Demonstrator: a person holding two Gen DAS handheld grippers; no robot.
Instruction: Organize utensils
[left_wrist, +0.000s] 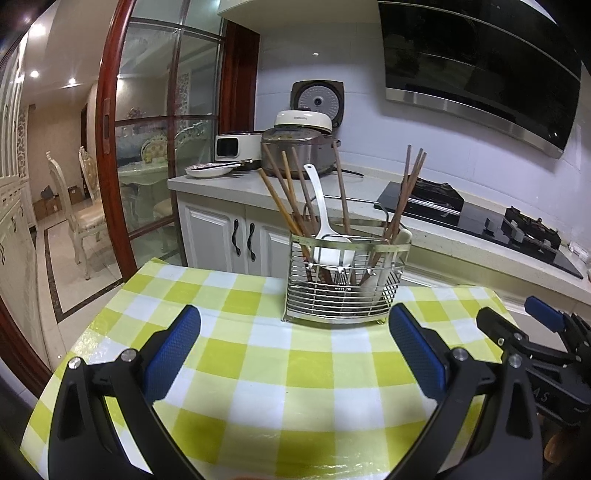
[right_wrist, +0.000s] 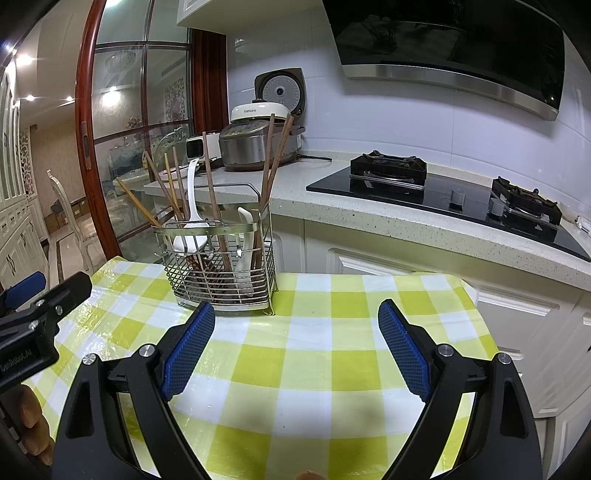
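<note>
both grippers, left gripper (left_wrist: 295, 332) and right gripper (right_wrist: 295, 325), spread empty before the wire caddy (left_wrist: 343, 280): grasp one chopstick (left_wrist: 275, 192) high above its rim, lifting straight

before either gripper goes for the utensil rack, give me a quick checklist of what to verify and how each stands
1. Left gripper open and empty: ok.
2. Right gripper open and empty: ok.
3. Wire rack upright on the checked tablecloth: ok.
4. Chopsticks and white spoon standing inside the rack: ok.
5. Utensils sorted by type between compartments: not ok, chopsticks stand on both sides.
6. Rack's divider layout: cannot tell.
</note>
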